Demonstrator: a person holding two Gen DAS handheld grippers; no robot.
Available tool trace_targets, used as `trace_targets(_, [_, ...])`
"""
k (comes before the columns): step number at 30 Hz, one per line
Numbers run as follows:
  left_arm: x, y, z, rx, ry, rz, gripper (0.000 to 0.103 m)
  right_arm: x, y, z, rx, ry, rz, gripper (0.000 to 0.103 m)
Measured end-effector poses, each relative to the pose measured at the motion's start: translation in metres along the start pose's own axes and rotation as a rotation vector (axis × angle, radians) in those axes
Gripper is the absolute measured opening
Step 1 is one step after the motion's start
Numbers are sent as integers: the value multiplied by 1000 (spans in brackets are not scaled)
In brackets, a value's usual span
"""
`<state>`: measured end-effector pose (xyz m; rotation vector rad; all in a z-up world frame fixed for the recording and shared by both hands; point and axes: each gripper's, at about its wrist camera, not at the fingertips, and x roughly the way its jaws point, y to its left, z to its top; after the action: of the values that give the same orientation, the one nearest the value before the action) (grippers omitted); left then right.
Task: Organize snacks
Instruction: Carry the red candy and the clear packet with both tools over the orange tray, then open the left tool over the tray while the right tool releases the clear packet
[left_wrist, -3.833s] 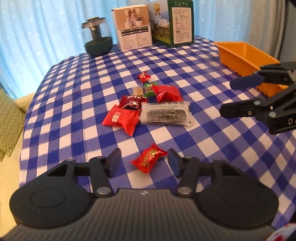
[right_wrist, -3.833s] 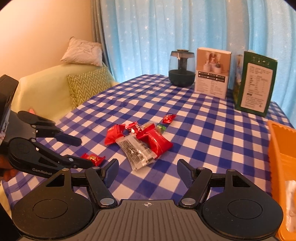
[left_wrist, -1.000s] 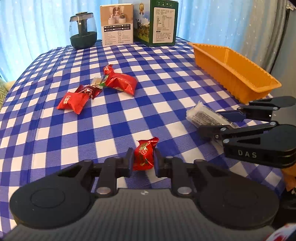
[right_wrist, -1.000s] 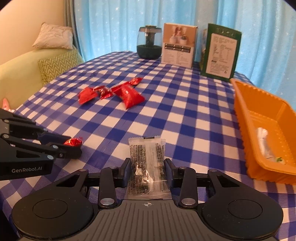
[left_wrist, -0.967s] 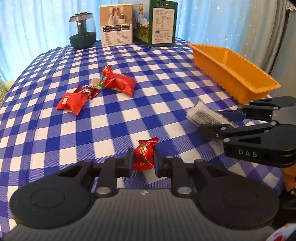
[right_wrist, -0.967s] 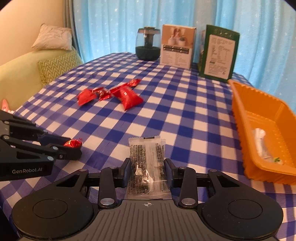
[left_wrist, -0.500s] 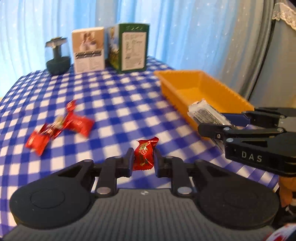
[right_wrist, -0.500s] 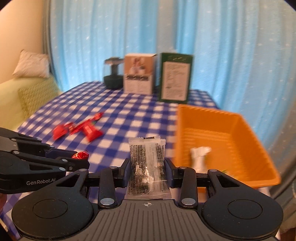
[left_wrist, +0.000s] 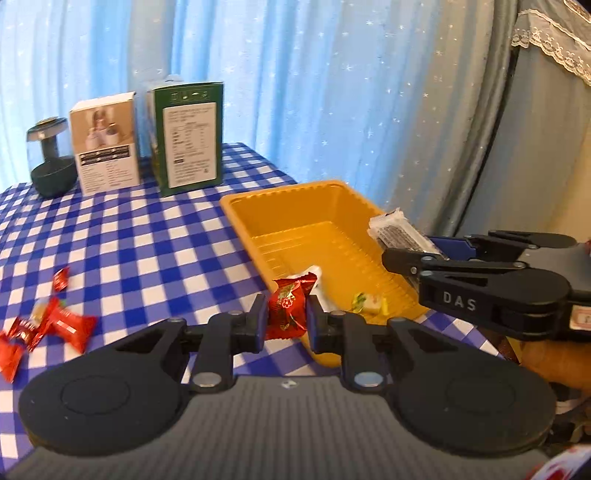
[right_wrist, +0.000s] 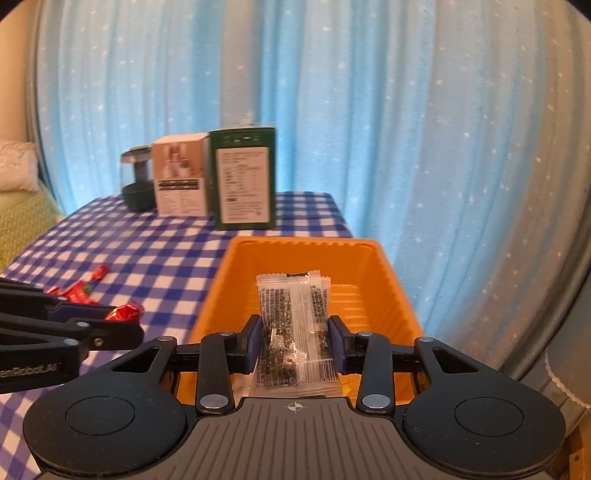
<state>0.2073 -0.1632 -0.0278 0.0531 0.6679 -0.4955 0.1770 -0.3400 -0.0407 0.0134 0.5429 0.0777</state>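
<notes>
A: How many snacks are in hand?

B: Two. The left gripper (left_wrist: 284, 322) is clamped on one crinkly red foil candy (left_wrist: 287, 308), at the near corner of the orange tray (left_wrist: 295, 206). The right gripper (right_wrist: 295, 341) pinches one flat clear packet (right_wrist: 293, 325) with dark contents, over the tray.

A: And the tray?

B: One, ribbed plastic, rectangular. Inside lie a white wrapper (left_wrist: 320, 286) and a small yellowish sweet (left_wrist: 369, 301).

A: Left on the table?

B: A loose cluster of red wrapped candies (left_wrist: 44, 325) on the blue checked cloth (left_wrist: 147, 240); I cannot count them exactly. Behind stand two cardboard boxes, one white (left_wrist: 105, 147), one green (left_wrist: 188, 138), and one round dark jar (left_wrist: 50, 162).
</notes>
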Motion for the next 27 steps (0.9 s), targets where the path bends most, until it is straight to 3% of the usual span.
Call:
trace_targets(11, [32, -13, 14, 26, 11, -9, 19, 16, -48, 1, 118, 27, -31, 39])
trace_targets(27, [68, -25, 18, 32, 45, -29, 19, 27, -54, 0, 156, 53, -34, 39])
